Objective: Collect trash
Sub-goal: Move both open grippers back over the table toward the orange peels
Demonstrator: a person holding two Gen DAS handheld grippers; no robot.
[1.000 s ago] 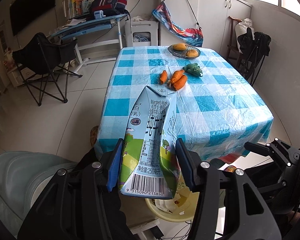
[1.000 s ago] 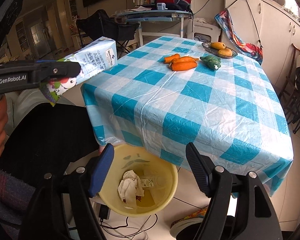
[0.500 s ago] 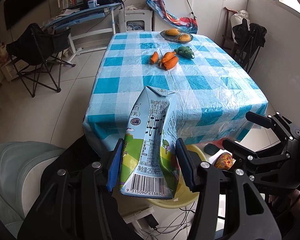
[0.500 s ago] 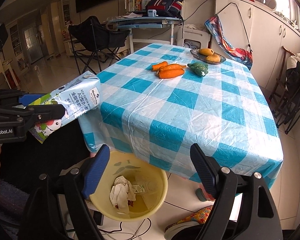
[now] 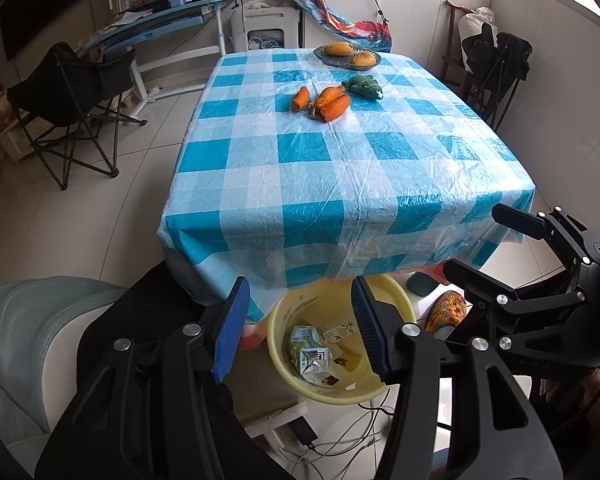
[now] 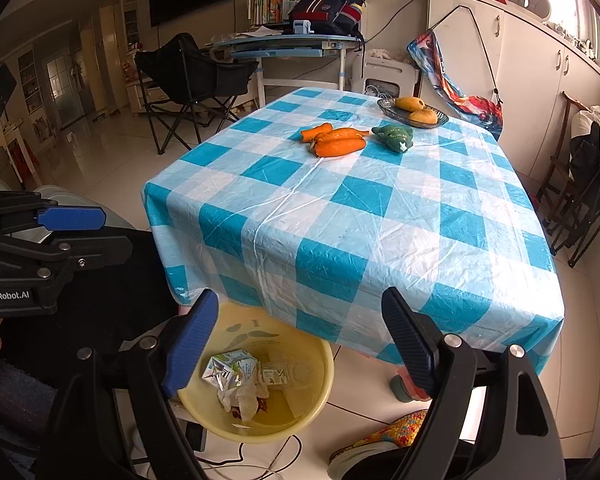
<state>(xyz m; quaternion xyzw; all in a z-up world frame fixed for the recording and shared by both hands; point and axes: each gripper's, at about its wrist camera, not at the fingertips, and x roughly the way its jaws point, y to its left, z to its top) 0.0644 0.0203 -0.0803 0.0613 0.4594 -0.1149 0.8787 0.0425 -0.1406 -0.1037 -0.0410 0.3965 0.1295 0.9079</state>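
Printed card, pale blue and green, marks the milk carton (image 5: 310, 354), which is seen lying inside the yellow basin (image 5: 396, 394) on the floor, below the near edge of the desk (image 5: 340, 168). The carton is tipped on its side among a smaller packet (image 5: 339, 329) and crumpled paper (image 6: 244, 398); in the left wrist view one folded end is turned up toward the camera, and its long axis appears to run slanted toward the basin's far wall, though the exact tilt cannot be told.

The left hand-held gripper (image 5: 298, 330) is held released and empty above the basin, its blue pads spread wide. The right hand-held gripper (image 6: 296, 346) is likewise spread wide with nothing between its pads.

Little trash can be made out on the checked cloth: only carrots (image 5: 324, 102), a green vegetable (image 5: 362, 86) and a fruit dish (image 5: 348, 56) are seen near the far edge. A likely fault, it is judged, would be food taken for rubbish. The basin could also be knocked by a low gripper, or the cables (image 6: 256, 458) beside it snagged, and its contents spilled.
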